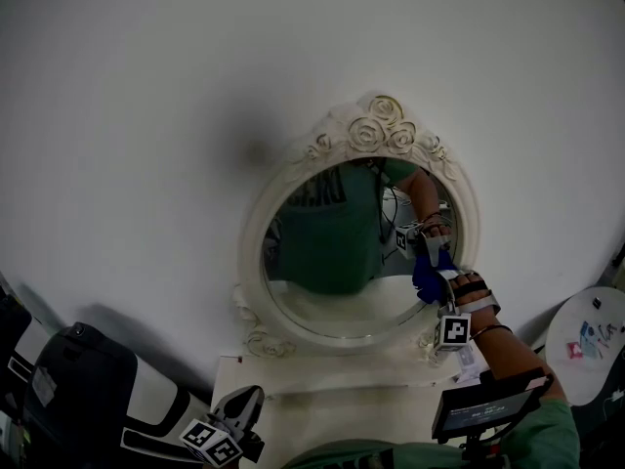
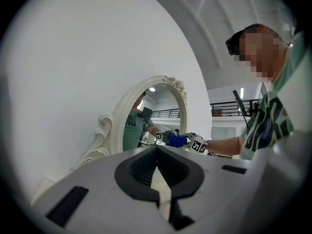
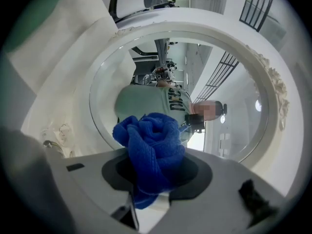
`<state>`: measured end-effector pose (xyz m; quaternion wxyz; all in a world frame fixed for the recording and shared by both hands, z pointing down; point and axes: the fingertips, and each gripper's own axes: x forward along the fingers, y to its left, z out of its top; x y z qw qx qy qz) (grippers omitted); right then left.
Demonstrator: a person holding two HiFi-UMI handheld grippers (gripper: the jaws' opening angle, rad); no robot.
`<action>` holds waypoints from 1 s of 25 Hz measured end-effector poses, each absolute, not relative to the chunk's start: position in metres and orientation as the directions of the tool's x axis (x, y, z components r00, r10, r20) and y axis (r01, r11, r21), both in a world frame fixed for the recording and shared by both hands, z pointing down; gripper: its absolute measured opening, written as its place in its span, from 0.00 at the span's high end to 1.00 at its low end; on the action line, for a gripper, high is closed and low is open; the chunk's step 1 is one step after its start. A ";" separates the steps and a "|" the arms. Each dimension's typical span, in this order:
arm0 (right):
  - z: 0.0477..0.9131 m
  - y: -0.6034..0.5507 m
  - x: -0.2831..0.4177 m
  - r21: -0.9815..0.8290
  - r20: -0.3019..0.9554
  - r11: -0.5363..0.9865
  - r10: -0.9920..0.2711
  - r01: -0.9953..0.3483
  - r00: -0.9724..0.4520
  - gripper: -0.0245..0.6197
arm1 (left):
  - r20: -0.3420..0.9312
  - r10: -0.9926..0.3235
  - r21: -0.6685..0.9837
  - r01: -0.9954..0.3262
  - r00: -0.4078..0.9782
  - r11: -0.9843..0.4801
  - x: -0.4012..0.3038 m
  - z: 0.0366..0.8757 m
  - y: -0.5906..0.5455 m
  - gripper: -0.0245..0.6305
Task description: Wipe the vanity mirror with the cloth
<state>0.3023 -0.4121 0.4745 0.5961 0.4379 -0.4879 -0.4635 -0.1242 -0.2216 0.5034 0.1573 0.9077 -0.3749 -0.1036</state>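
Now, right gripper [image 3: 155, 182] is clamped on the bunched blue terry cloth [image 3: 151, 143], at the right side of the oval vanity mirror [image 1: 327, 262]. Looks mid-wipe. Next: sweep left over smooth glass w/ even pressure, clear of the rose-carved cream frame [image 1: 369, 133]. Left gripper [image 2: 158, 179] closed, empty, near-left.

The vanity mirror [image 1: 356, 252] is an oval glass in a cream frame with carved roses at its crest, standing upright against a white wall [image 1: 146, 115]. The blue cloth [image 1: 428, 279], bunched into a wad, sits pinched in the right gripper [image 1: 436, 291] against the glass near its lower right edge.
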 end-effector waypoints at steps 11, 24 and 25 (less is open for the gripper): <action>0.459 -0.411 0.043 0.988 0.137 0.102 -0.927 0.117 -0.350 0.72 | -0.066 -0.799 0.377 -0.727 0.597 -0.574 -0.186 0.509 -0.193 0.95; 0.493 -0.441 -0.104 0.984 0.164 0.106 -0.862 0.146 -0.480 0.72 | -0.037 -0.906 0.377 -0.834 0.422 -0.403 -0.272 0.521 -0.161 0.95; 0.492 -0.441 -0.103 0.984 0.160 0.102 -0.861 0.144 -0.483 0.72 | -0.033 -0.905 0.377 -0.833 0.425 -0.405 -0.272 0.521 -0.163 0.95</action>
